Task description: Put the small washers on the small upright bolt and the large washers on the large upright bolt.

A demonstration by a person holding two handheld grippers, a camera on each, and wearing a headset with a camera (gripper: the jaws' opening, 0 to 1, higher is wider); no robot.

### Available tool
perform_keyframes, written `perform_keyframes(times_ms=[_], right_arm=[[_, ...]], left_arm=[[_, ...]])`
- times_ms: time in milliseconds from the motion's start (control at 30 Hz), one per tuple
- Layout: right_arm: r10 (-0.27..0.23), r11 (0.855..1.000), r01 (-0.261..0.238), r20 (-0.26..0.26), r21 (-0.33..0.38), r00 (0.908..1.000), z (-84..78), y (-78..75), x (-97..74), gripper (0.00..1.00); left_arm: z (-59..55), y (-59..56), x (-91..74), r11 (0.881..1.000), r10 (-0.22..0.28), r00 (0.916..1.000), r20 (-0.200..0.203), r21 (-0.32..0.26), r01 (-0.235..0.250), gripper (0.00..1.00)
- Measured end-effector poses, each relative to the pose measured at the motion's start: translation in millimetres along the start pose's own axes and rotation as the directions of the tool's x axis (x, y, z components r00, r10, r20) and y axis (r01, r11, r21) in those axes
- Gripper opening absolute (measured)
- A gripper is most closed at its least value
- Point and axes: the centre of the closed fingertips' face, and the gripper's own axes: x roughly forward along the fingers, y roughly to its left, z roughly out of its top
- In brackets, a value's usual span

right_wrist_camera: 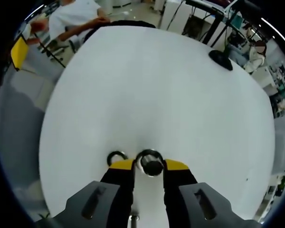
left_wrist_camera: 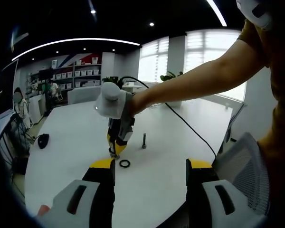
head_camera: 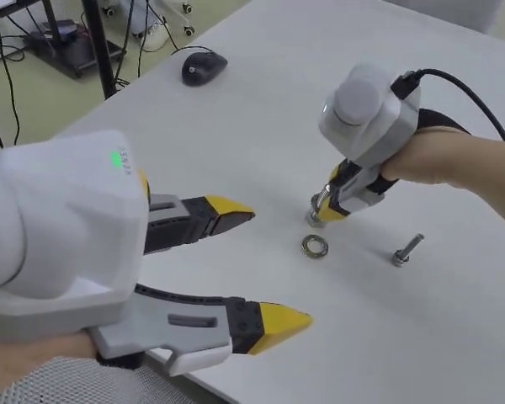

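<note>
White table (head_camera: 261, 126) | right gripper (head_camera: 322, 210) at bolt (right_wrist_camera: 152, 166), grip unclear | left gripper (head_camera: 279, 265) agape

Left gripper (head_camera: 279, 266) wide, right gripper (head_camera: 321, 215) narrow

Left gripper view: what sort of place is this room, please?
Probably an office or a lab workroom. A large white table with a computer mouse on it, stocked shelves along the far wall, and tall windows with blinds point to that.
</note>
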Motion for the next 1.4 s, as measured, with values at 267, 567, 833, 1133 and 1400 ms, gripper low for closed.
perform_keyframes(times_ms=[267, 567, 833, 1133, 1400], right_arm=[[0.009, 1.000, -0.009, -0.011, 0.007, 0.9999, -7.5, 2.6, 13.6, 0.23], [0.011, 1.000, -0.011, 0.006, 0.027, 0.9999, -13.5, 6.5, 2.2, 0.24], [-0.008, 0.999, 0.008, 0.011, 0.040, 0.9999, -23.3, 17.1, -20.3, 0.24], [0.004, 0.999, -0.004, 0.001, 0.036, 1.0000, -35.4, 47.6, -26.8, 0.24], [0.039, 0.998, -0.039, 0.000, 0.049, 0.9993, -35.9, 69.4, -16.3, 0.26]], left_arm=[[-1.6, 2.9, 0.0, 1.000, 0.010, 0.9999, -0.001, -0.010, -0.010, 0.59], [-1.3, 2.8, 2.0, 1.000, 0.011, 0.9999, -0.003, -0.011, -0.011, 0.59], [4.7, -2.7, 3.1, 1.000, -0.001, 1.0000, 0.005, 0.009, 0.001, 0.59], [11.4, -13.0, 1.0, 0.999, -0.013, 0.9998, 0.017, 0.035, 0.013, 0.59], [14.0, -18.0, -4.5, 0.999, -0.005, 0.9995, 0.031, 0.041, 0.004, 0.59]])
